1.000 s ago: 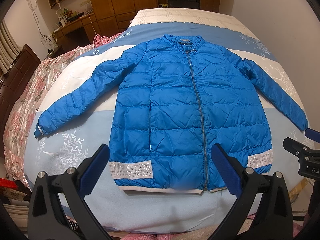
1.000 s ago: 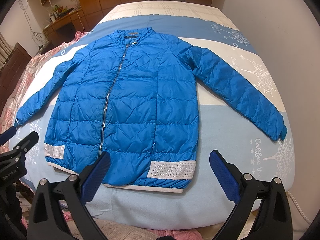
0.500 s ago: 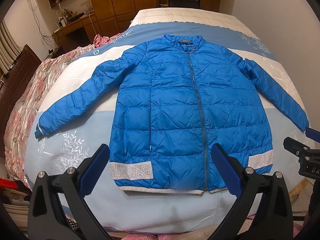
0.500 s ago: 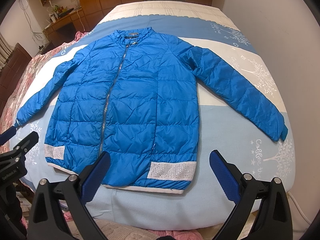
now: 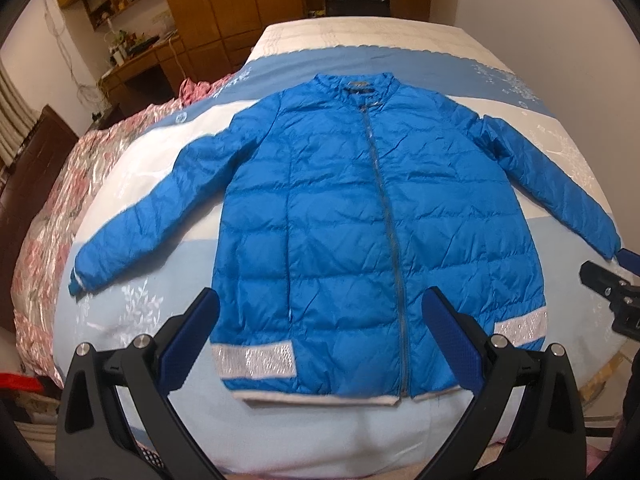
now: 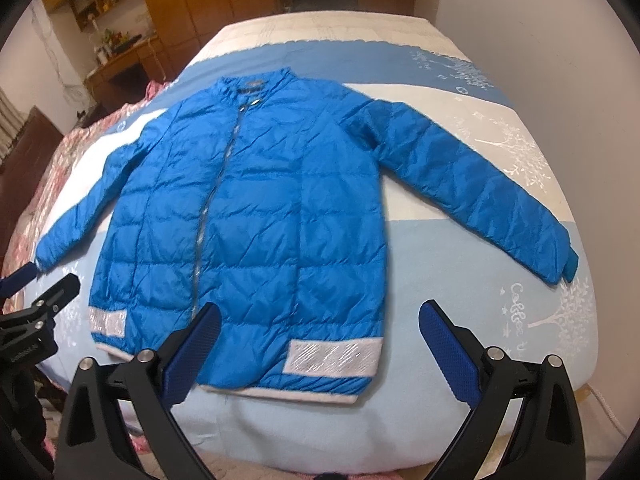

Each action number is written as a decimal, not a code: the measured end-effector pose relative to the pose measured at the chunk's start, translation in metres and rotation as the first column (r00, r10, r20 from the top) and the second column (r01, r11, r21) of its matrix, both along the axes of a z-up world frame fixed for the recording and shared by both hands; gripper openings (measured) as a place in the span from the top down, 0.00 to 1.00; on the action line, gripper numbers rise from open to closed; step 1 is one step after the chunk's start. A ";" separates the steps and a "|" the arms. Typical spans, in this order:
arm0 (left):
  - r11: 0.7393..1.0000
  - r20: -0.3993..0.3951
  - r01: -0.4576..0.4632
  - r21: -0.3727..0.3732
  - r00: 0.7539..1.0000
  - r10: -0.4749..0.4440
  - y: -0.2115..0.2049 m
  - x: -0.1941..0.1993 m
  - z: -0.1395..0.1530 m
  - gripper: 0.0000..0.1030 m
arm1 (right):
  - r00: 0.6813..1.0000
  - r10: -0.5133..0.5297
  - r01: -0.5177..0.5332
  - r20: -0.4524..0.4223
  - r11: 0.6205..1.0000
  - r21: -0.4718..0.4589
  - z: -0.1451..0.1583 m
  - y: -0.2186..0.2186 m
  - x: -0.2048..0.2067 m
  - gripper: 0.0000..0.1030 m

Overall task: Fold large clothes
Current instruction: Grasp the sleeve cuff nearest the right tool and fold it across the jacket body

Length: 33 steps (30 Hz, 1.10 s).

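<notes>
- Lying crumpled along the left edge of the bed [image 5: 400,44] is a pink floral quilt [image 5: 48,216], with a wooden desk [image 5: 140,64] beyond it by the wall.
- Left hand-held gripper [image 5: 320,336]: jaws spread wide, nothing between its blue pads [image 5: 188,340]; it hovers over the near edge of the bed, just short of the jacket's hem.
- Blue puffer jacket [image 5: 340,220]: spread flat, front up, zipped, in the middle of the bed, collar at the far end, both sleeves out to the sides, silver bands at the hem.
- Right hand-held gripper [image 6: 320,340]: jaws equally wide apart, holding nothing, above the hem on the jacket's right side.
- A white wall runs along the right of the bed.
</notes>
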<state>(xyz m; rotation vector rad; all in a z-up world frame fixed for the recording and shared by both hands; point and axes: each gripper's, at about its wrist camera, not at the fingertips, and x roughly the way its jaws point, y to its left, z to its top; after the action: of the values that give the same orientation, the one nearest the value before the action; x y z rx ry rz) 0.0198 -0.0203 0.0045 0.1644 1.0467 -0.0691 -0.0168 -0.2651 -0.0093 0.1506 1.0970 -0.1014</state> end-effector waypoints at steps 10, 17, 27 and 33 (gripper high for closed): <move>0.986 0.034 0.168 -0.017 0.985 -0.168 -0.081 0.058 -0.007 0.03 | 0.968 -0.247 0.240 0.046 0.962 0.133 -0.015 -0.136 -0.004 0.04; 0.968 -0.031 0.236 -0.084 0.970 -0.240 -0.154 0.129 -0.040 0.03 | 0.858 -0.513 0.507 -0.036 0.832 0.224 -0.053 -0.287 -0.021 0.04; 0.961 -0.133 0.174 -0.216 0.970 -0.205 -0.219 0.215 -0.095 0.04 | 0.776 -0.610 0.625 -0.163 0.704 0.337 -0.134 -0.411 -0.033 0.07; 0.966 -0.184 0.137 -0.218 0.967 -0.178 -0.226 0.230 -0.120 0.04 | 0.768 -0.607 0.626 -0.205 0.644 0.439 -0.166 -0.433 -0.035 0.19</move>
<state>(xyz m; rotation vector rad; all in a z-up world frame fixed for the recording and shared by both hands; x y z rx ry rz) 0.2496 -0.2458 -0.1150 0.0546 1.2208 -0.3436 -0.0517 -0.6976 -0.1756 0.9984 1.0502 -0.4500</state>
